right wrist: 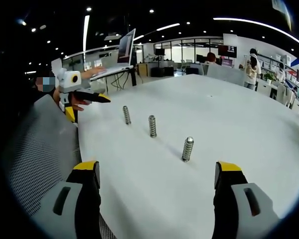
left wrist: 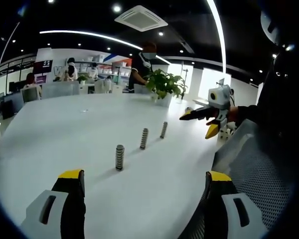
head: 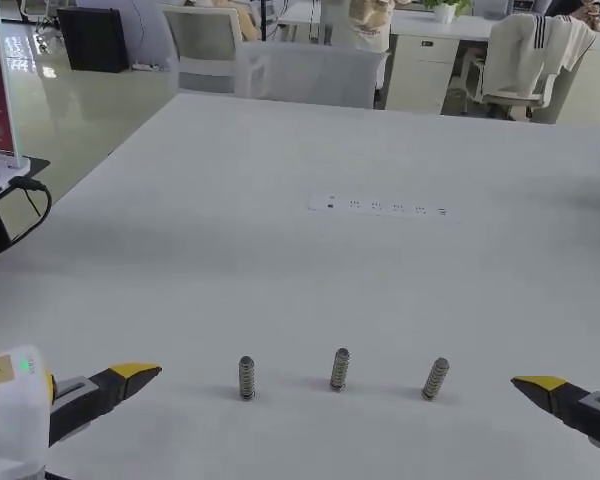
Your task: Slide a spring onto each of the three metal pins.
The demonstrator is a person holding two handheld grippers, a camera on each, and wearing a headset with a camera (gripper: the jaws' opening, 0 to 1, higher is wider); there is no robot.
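The left gripper [left wrist: 144, 175] and right gripper [right wrist: 157, 165] are open and empty, and it looks best to hold them clear of the three springs [head: 340, 369] sitting on their pins [right wrist: 189, 140].

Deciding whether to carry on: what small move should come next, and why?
Probably none beyond backing off: the left pin, middle pin and right pin each already carry a spring, and the left gripper and right gripper sit open and empty beside them.
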